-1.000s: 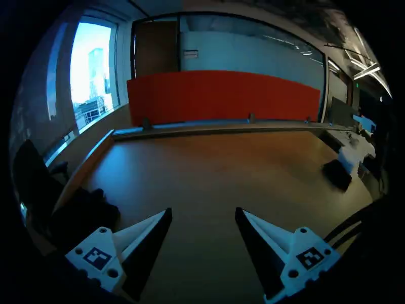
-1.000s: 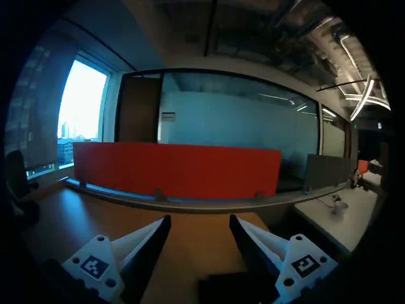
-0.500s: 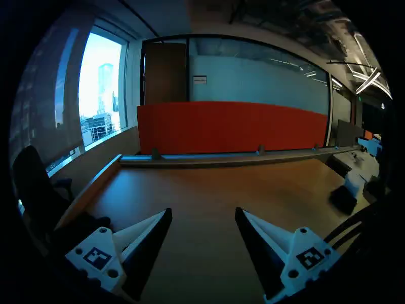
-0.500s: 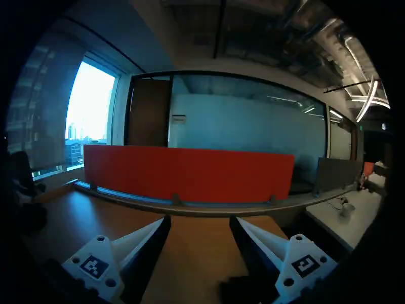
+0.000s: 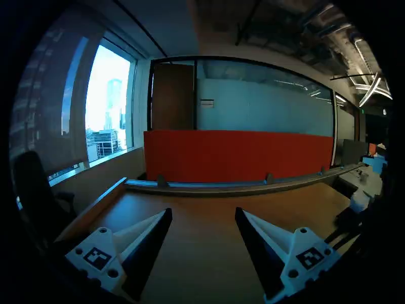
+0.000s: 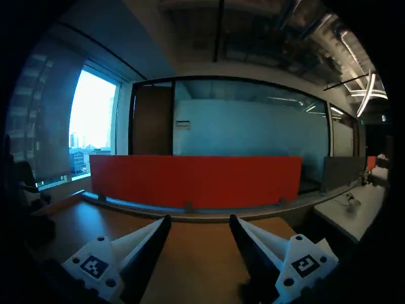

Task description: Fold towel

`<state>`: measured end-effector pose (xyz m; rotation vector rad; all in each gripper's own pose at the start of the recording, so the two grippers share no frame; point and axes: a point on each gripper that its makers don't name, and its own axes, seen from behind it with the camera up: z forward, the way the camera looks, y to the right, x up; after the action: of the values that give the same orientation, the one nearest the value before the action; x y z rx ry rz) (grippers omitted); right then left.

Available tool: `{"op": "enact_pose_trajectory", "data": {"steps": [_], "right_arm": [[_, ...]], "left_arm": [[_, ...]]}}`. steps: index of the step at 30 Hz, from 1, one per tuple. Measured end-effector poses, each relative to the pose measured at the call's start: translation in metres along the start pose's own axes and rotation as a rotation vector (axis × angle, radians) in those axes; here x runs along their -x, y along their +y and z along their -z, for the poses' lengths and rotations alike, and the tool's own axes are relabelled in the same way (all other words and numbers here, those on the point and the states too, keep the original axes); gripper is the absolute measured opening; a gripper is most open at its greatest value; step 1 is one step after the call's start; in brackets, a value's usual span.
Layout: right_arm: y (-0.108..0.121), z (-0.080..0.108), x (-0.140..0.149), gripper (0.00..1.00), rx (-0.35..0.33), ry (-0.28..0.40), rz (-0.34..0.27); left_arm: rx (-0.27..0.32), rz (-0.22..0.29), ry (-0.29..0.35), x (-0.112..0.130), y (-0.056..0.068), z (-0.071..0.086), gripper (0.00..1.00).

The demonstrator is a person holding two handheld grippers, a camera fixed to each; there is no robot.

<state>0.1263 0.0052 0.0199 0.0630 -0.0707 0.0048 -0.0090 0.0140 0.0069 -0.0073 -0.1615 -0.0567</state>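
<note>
My left gripper (image 5: 202, 215) is open, raised over the wooden table (image 5: 202, 248), nothing between its white fingers (image 5: 147, 228). My right gripper (image 6: 200, 223) is open too, held above the same wooden table (image 6: 197, 253) with empty fingers (image 6: 258, 235). Both cameras look level across the table toward the red divider. A dark thing (image 5: 349, 219) lies at the table's right edge in the left gripper view; I cannot tell what it is.
A red divider panel (image 5: 238, 154) stands along the table's far edge, also seen as the red divider (image 6: 195, 180). A bright window (image 5: 109, 114) is at the left, a dark office chair (image 5: 35, 192) below it. A white desk (image 6: 352, 207) lies to the right.
Both grippers have tilted upward: the table takes up less of each view, the wall and ceiling more. The dark thing at the right has slid toward the edge. Both jaws stayed open.
</note>
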Motion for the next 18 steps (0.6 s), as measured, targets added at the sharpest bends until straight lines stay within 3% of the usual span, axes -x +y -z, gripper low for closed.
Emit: {"op": "enact_pose_trajectory", "data": {"steps": [18], "right_arm": [[-0.016, -0.001, -0.022, 0.89, 0.001, 0.011, 0.005]], "left_arm": [[-0.007, 0.028, 0.08, -0.021, -0.002, -0.007, 0.92]]}}
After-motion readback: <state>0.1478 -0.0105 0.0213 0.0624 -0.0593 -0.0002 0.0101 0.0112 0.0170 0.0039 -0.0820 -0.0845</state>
